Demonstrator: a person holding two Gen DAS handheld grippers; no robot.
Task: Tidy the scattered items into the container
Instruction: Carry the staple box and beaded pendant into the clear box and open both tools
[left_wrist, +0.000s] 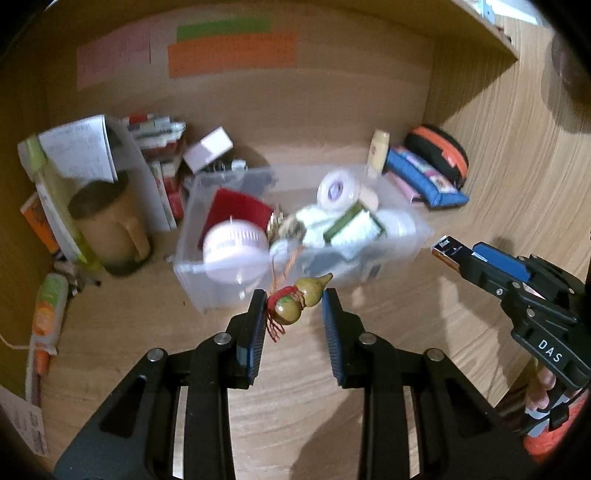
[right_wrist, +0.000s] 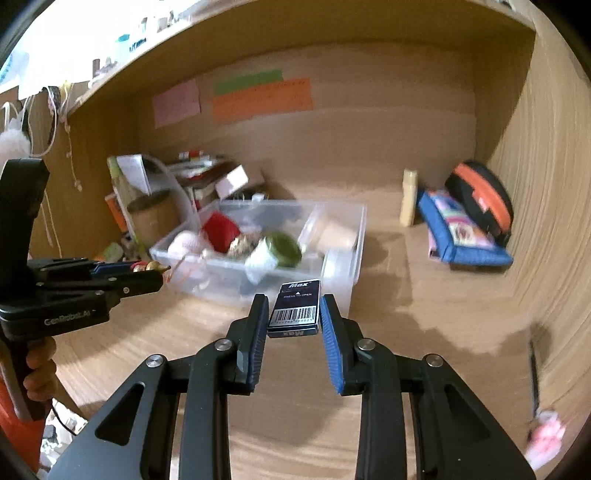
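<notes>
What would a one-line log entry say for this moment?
left tongs: holding gourd charm | right tongs: holding small box | bin: part filled | both items short of bin

Left wrist view looking forward along left claw (left_wrist: 293, 306), clear container (left_wrist: 236, 291) near ahead, right wrist view beside it along right claw (right_wrist: 294, 308), both sharing container (right_wrist: 343, 266) and tabletop (left_wrist: 303, 373).

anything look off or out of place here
Nothing is spilled or broken. The bin sits askew on the desk, crammed with jumbled items. A tube lies loose at its left. Each gripper holds one stray: left a gourd charm, right a small box.
</notes>
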